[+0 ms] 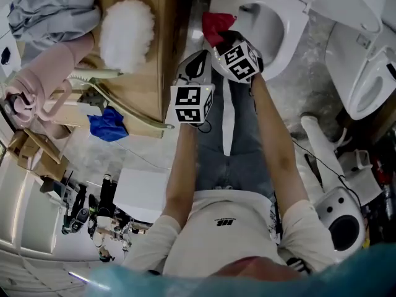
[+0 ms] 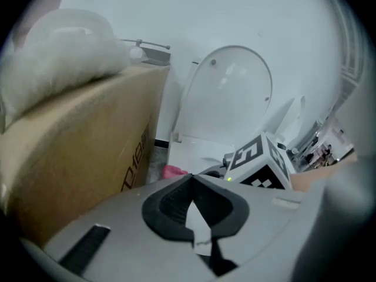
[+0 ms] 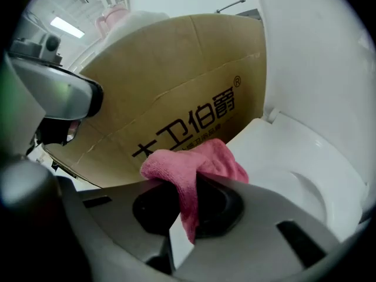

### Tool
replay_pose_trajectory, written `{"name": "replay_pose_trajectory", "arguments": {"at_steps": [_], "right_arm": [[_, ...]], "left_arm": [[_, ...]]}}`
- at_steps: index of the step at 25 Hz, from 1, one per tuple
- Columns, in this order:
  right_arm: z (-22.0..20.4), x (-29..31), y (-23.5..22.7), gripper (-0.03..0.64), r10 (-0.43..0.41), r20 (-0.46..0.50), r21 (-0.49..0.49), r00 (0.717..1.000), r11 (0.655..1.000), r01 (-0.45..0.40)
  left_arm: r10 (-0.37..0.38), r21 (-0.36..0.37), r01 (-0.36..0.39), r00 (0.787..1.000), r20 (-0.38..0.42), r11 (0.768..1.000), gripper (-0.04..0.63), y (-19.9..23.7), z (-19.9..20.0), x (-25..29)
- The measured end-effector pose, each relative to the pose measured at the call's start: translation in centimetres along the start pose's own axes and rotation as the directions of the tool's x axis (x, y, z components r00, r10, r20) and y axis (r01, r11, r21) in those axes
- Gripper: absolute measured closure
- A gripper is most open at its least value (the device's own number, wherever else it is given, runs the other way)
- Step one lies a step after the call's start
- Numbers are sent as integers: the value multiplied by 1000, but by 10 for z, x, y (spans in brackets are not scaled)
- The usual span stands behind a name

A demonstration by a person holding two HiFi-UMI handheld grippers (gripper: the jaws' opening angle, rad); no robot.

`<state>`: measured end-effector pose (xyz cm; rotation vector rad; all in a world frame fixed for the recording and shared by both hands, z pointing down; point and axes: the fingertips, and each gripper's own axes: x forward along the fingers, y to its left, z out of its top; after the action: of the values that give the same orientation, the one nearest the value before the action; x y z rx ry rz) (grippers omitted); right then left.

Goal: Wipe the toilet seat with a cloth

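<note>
R claw (image 3: 187, 207) is clamped on the pink cloth (image 3: 191, 166) — toilet seat (image 3: 294, 157) lies just ahead & to its right, near the cloth, contact unclear. L claw (image 2: 194, 207) is pinched together, empty, further back beside the cardboard box (image 2: 76, 151) — R is nearer.

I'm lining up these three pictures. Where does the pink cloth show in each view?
Head view: pink cloth at top centre, just above the right gripper, by the toilet.
Left gripper view: pink cloth is a small patch low of centre, at the box's foot.
Right gripper view: pink cloth at centre, clamped in the right gripper tongs.
Shared landmark: the cardboard box.
</note>
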<state>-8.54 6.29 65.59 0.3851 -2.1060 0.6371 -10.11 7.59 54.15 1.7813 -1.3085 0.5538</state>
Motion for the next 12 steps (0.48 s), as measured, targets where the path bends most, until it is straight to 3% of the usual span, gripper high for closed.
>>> {"name": "replay_pose_trajectory", "arguments": {"at_steps": [12], "right_arm": [[33,-141,6,600,-110,112,66,988,993,103]], "left_arm": [[-101,194,99,995,1,976,586,-61,63,-68]]}}
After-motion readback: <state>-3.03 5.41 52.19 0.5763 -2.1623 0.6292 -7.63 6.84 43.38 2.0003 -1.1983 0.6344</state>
